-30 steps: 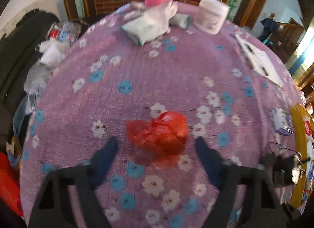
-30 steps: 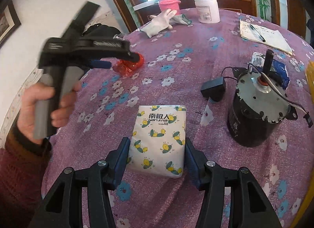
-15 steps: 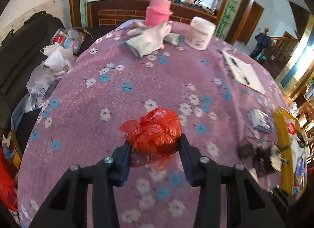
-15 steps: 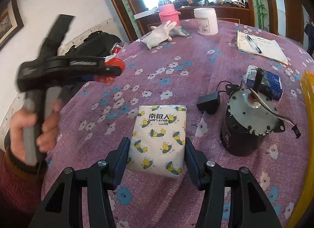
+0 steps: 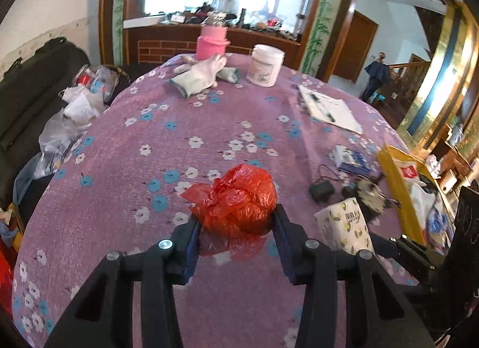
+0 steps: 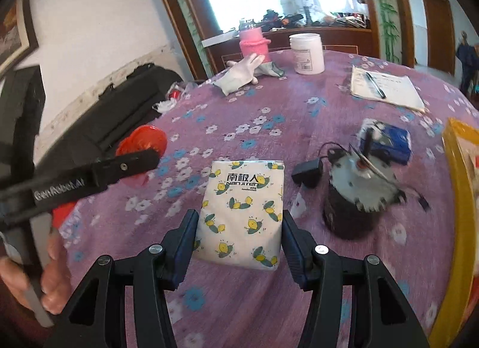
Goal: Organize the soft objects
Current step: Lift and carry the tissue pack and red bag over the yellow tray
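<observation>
A crumpled red plastic bag (image 5: 236, 198) hangs above the purple flowered tablecloth (image 5: 185, 114), pinched between the blue pads of my left gripper (image 5: 236, 216), which is shut on it. In the right wrist view the same bag (image 6: 143, 140) shows at the left, held up by a person's hand (image 6: 51, 276). My right gripper (image 6: 239, 216) is shut on a white tissue pack with lemon print (image 6: 242, 207), its near end between the fingers. A pair of white gloves (image 5: 200, 77) lies at the table's far side.
A pink bottle (image 5: 212, 42) and a white jar (image 5: 266, 65) stand at the far edge. A notepad with a pen (image 5: 329, 108) lies at the right. A black motor (image 6: 356, 195), an adapter (image 6: 308, 172), a blue box (image 6: 389, 138) and a yellow bin (image 6: 461, 186) crowd the right.
My left gripper closed on the red bag and lifted it off the cloth, moving toward the right gripper. The right gripper rose slightly with the tissue pack.
</observation>
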`<control>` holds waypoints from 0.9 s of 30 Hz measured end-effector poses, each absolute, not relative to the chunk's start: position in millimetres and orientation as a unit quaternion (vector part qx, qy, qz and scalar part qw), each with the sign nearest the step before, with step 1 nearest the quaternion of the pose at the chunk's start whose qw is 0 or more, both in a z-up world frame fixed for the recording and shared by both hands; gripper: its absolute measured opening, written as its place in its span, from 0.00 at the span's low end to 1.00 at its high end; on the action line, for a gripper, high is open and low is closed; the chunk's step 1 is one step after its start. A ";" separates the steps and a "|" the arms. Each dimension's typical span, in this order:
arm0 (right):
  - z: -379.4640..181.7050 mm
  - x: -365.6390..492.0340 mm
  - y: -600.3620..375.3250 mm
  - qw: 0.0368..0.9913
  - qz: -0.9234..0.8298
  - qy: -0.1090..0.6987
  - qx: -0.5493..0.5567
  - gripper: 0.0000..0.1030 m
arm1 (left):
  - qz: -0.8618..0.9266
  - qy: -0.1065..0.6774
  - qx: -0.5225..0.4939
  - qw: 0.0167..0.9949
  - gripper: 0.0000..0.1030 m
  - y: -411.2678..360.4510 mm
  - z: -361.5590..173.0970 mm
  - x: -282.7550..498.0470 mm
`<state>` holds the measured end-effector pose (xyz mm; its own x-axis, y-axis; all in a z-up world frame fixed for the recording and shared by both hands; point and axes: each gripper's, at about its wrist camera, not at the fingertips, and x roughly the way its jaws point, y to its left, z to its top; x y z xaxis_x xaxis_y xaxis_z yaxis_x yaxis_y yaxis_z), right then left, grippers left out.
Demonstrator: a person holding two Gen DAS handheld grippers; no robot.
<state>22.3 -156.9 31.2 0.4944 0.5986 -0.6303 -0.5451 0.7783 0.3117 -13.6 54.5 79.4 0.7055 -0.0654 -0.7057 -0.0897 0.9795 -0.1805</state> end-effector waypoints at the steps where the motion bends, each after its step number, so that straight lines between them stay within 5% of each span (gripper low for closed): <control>1: 31.9 16.7 -160.8 0.865 0.327 0.379 0.038 0.57 | -0.005 0.378 -0.101 0.920 0.42 49.8 82.1 -18.4; 27: 77.3 -71.0 -308.4 0.912 0.191 0.347 0.104 0.57 | -0.177 0.352 -0.045 0.918 0.42 -99.2 117.6 -43.3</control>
<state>-71.0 -308.4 77.3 0.6861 0.4202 -0.5938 -0.2763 0.9057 0.3215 -43.3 -99.2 117.6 0.6900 -0.3568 -0.6297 0.2929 0.9333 -0.2079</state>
